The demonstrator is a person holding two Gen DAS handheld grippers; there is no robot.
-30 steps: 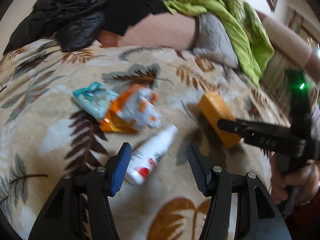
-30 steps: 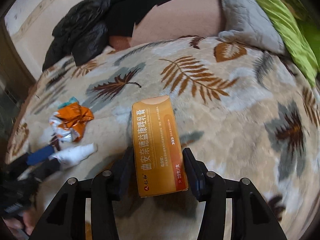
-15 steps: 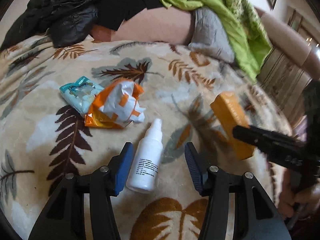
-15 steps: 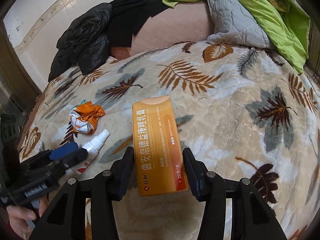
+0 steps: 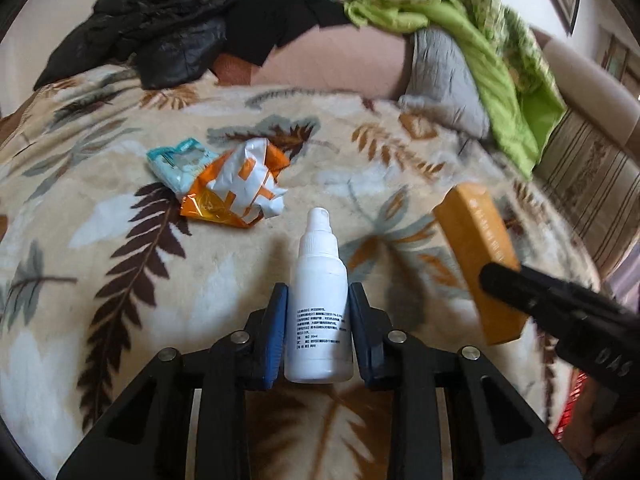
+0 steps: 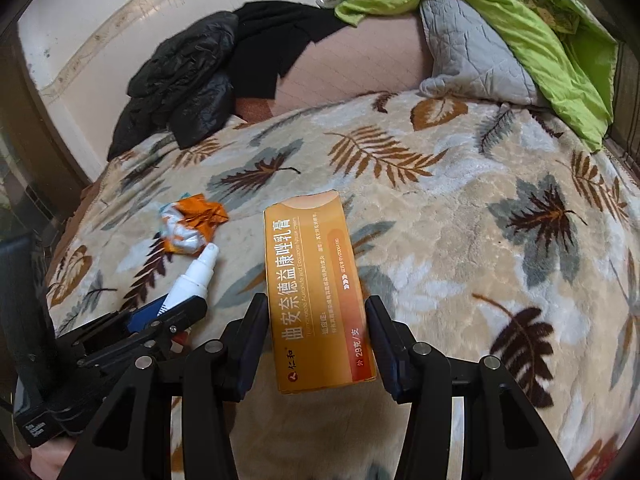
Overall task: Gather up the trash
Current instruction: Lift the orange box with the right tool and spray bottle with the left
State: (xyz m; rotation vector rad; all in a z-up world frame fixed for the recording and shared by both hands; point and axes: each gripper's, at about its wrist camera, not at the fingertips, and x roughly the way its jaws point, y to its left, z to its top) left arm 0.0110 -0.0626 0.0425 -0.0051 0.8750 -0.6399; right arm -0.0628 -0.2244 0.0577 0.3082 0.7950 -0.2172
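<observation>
**Two grippers, a bottle and a box over the leafy blanket**

The left gripper (image 5: 318,334) has a white spray bottle (image 5: 320,300) between its blue pads (image 5: 276,334). Its jaws are closing, and the pads sit right at the bottle's sides. The bottle lies long-ways along the fingers, with its flat bottom near the gripper and its small nozzle pointing away, toward the crumpled orange and white wrapper (image 5: 236,190). I cannot see inside the bottle.

The right gripper (image 6: 316,336) is clamped on a long orange box (image 6: 316,296). The box is shut, so I cannot tell what is in it. Its long side runs away from the gripper, and the printed face looks up. It is held above the blanket (image 6: 460,240).

The wrapper rests on the blanket, touching a small light blue packet (image 5: 180,162) beside it. Farther back are a black coat (image 5: 168,28), a grey pillow (image 5: 444,84) and a green cover (image 5: 488,60).
</observation>
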